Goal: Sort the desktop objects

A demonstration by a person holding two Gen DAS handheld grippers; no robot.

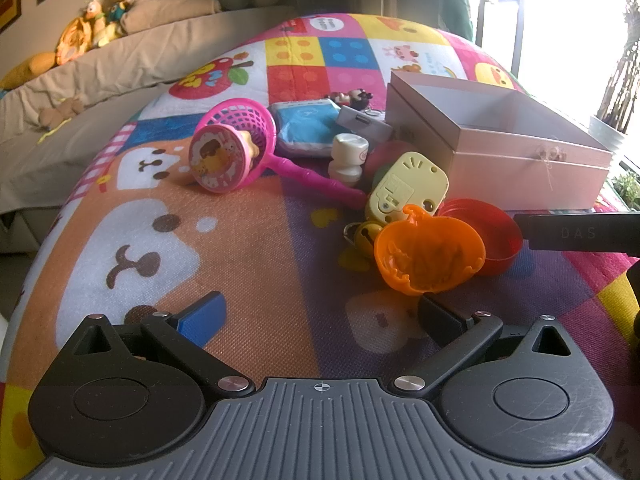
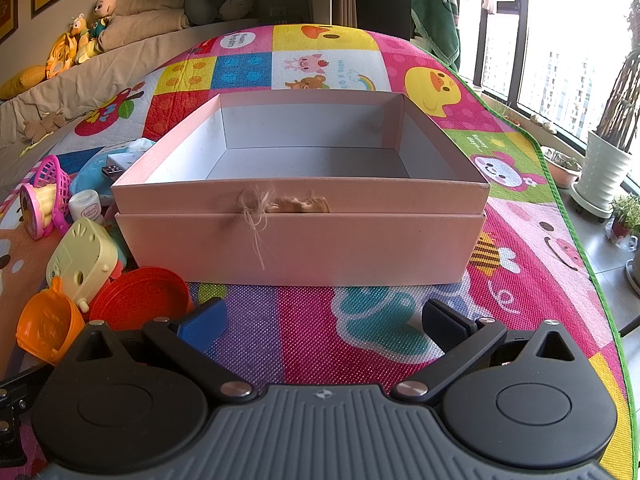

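— Sunlit room: what fills it?

— Bed [image 2: 100, 68] with beige covers along the back wall, plush toys [image 2: 80, 40] on it, window [image 2: 560, 60] on the right with a potted plant [image 2: 604, 176] beneath. Spread over the surface in front is a patchwork play mat [image 2: 320, 320], cartoon animals all over.

— And the biggest thing on the mat?

— Pink box [image 2: 296, 240], open at the top, nothing inside, a twine bow on its front wall. It sits straight ahead of the right gripper [image 2: 320, 320].

— How do that gripper's jaws stand?

— Spread wide, nothing between them, low over the mat just short of the box.

— The left gripper [image 1: 320, 316]?

— Same: jaws wide apart, holding nothing. The toys lie ahead of it and to its right, heaped left of the box.

— Name them, large to small.

— Pink net [image 1: 244, 128], lying on its side, its handle running towards the pile; a round pink toy [image 1: 216, 160] rests in its mouth. Behind it, a blue packet [image 1: 308, 128]. A red bowl [image 1: 492, 236] close to the box's near corner, and an orange pumpkin mould [image 1: 428, 256] overlapping the bowl's left side, nearest the left gripper. A yellow toy [image 1: 408, 188] leans tilted just behind the pumpkin. Then a white bottle [image 1: 348, 160] beside the net's handle, and a gold bell [image 1: 366, 234] touching the pumpkin's left edge.

— That dark bar at the right of the left view?

— Part of the other gripper, reaching in over the bowl's right edge.
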